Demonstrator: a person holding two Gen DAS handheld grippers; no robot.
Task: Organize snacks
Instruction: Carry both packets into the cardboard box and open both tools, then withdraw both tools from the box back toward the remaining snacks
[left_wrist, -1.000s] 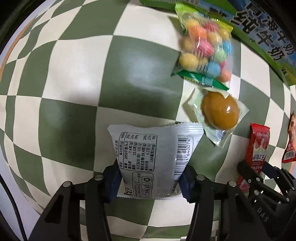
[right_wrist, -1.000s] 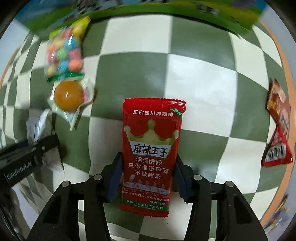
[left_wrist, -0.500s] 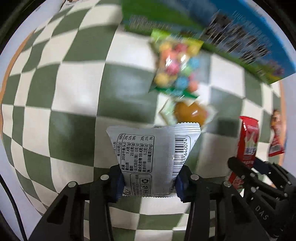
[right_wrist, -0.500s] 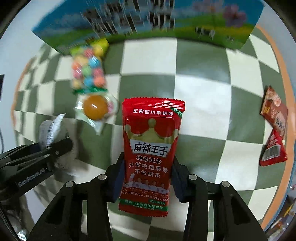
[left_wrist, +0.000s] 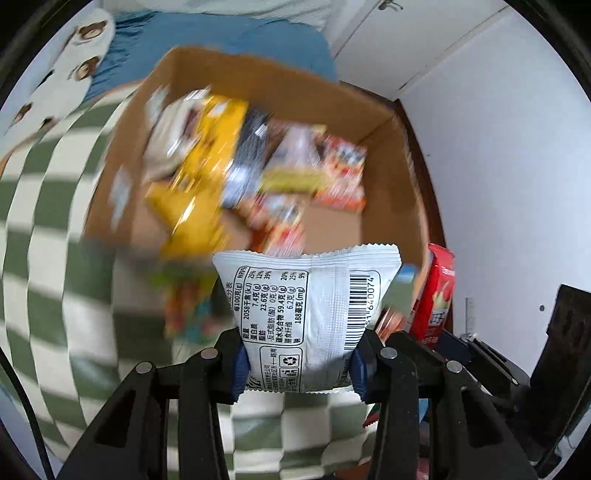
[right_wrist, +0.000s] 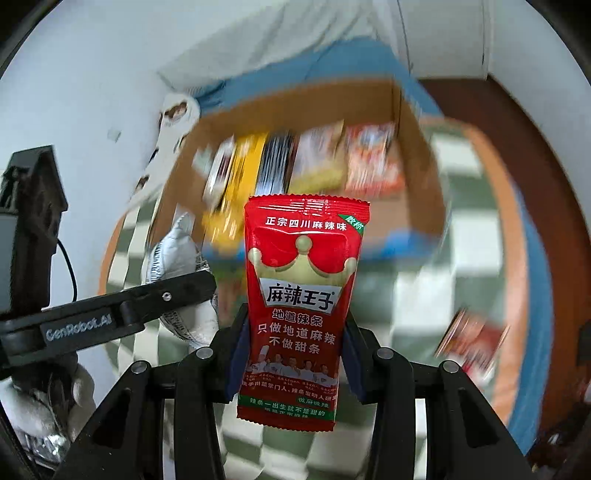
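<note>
- Ahead of both claws: cardboard box (left_wrist: 384, 122) now fills view, checkered cloth (left_wrist: 44, 229) receding.
- Left gripper (left_wrist: 299, 363) clamped on white packet (left_wrist: 314, 314); right gripper (right_wrist: 291, 363) clamped on red packet (right_wrist: 299, 295).
- Both lifted; drop-in likely next.

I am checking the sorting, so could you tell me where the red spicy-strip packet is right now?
The red spicy-strip packet is clamped upright in the right gripper, centre of the right wrist view, in front of the open cardboard box.
</note>
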